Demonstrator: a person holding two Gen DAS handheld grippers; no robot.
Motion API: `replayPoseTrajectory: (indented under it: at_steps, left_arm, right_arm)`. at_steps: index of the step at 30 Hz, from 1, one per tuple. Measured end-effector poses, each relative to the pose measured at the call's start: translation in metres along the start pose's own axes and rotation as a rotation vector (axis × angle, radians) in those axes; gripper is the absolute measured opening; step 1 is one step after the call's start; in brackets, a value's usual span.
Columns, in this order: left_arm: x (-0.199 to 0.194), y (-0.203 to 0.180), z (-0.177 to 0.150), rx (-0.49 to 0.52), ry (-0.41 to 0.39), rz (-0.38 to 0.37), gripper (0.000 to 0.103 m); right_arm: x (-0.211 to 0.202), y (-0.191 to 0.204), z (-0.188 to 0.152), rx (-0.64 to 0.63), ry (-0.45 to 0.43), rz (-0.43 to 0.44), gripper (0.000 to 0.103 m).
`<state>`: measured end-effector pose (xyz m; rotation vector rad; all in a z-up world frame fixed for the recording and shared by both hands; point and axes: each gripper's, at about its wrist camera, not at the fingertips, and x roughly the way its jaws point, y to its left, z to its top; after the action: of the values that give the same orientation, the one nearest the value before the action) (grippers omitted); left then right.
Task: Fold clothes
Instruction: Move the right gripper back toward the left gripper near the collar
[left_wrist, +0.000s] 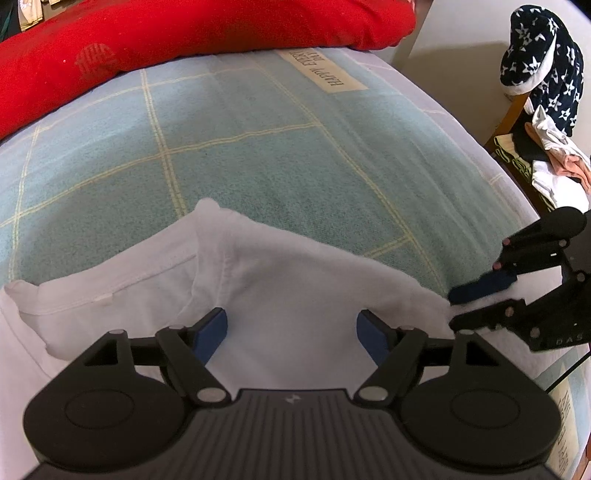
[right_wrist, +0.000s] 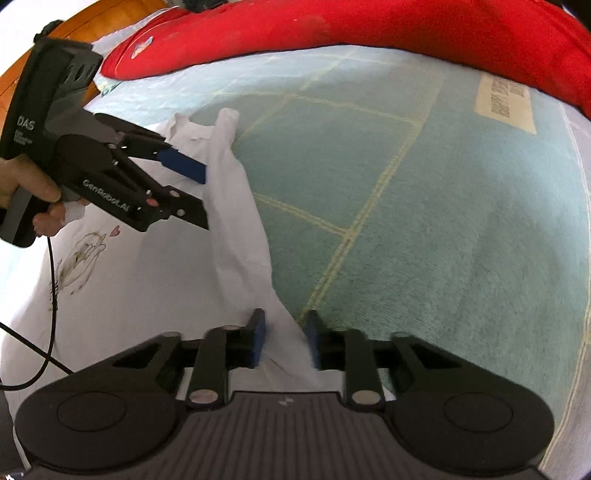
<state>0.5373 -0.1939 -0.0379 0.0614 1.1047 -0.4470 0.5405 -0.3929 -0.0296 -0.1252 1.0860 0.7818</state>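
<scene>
- Left claw (left_wrist: 291, 334), one: black frame with two blue pads standing wide apart and gripping nothing, poised just above the cloth. Its body reads "DAS" and "GenRobot.AI" in the right wrist view; a hand (right_wrist: 22, 195) holds its grip, and one black cable (right_wrist: 51, 295) trails from it.
- Right claw (left_wrist: 451, 312), one: closed together on a raised fold at the shirt's edge, with cloth pinched between its pads. "DAS" shows faintly on its side.
- White T-shirt (left_wrist: 295, 273), one: lies on the bed, collar towards the left claw, and is partly folded, with one edge doubled over. A line-drawn print (right_wrist: 81, 258) with a small heart marks it; no words can be read there.
- Bed blanket (left_wrist: 240, 147), one: pale green with cream check lines.
- Label (left_wrist: 325, 70), one, sewn on the blanket: "HAPPY" is legible upside down; the rest is only partly readable.
- Red cushion (left_wrist: 184, 37), one: lies along the blanket's far edge and bears a faint round emblem.
- Navy garment (left_wrist: 535, 66) with white stars, one: sits beside the bed, above a pile of clothes (left_wrist: 554, 166) too jumbled to count.
</scene>
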Motion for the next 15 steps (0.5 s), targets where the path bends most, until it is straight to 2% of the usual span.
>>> replayPoseTrajectory:
  at_steps: [1, 4, 9, 12, 15]
  left_arm:
    - [0.000, 0.000, 0.000, -0.002, -0.001, 0.000, 0.077]
    - [-0.001, 0.000, -0.001, -0.008, -0.004, -0.002, 0.077]
    - [-0.001, 0.000, -0.001, -0.009, -0.005, -0.002, 0.077]
    - [-0.002, 0.000, 0.000, -0.016, -0.004, 0.000, 0.077]
    - [-0.006, 0.000, 0.001, -0.028, -0.008, -0.004, 0.077]
  right_arm:
    - [0.000, 0.003, 0.000, -0.012, 0.004, -0.002, 0.005]
    - [-0.004, 0.009, 0.000, -0.029, -0.011, -0.036, 0.004]
    - [-0.020, 0.002, 0.012, -0.014, -0.117, -0.173, 0.003]
    - [-0.021, -0.009, 0.019, 0.005, -0.143, -0.260, 0.004]
    - [-0.023, -0.015, 0.019, 0.048, -0.152, -0.258, 0.007]
